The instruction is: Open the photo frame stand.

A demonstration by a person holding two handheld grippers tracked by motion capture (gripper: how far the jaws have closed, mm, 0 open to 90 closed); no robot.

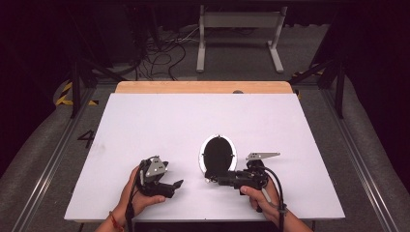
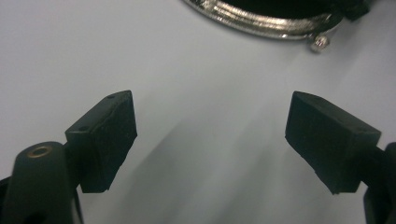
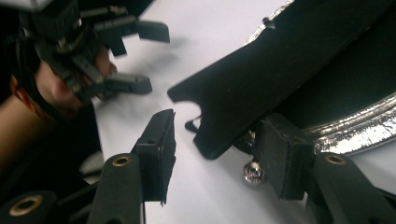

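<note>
High view: a round pan [image 1: 218,153] with a shiny rim is laid flat on the white counter [image 1: 145,121], near the person's edge, where its black handle [image 3: 261,79] can be reached. The right tool [image 1: 212,178] is placed around the handle, but its jaws are parted and a gap is seen, so nothing is squeezed. The left tool [image 2: 210,121] is held wide open and empty just beside the pan, likely kept ready to help.

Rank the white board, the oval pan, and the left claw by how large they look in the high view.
1. White board, by far the largest.
2. Oval pan, dark inside with a silvery rim.
3. Left claw looks somewhat smaller than the pan; the margin is not wide, so that last place is less certain.
</note>
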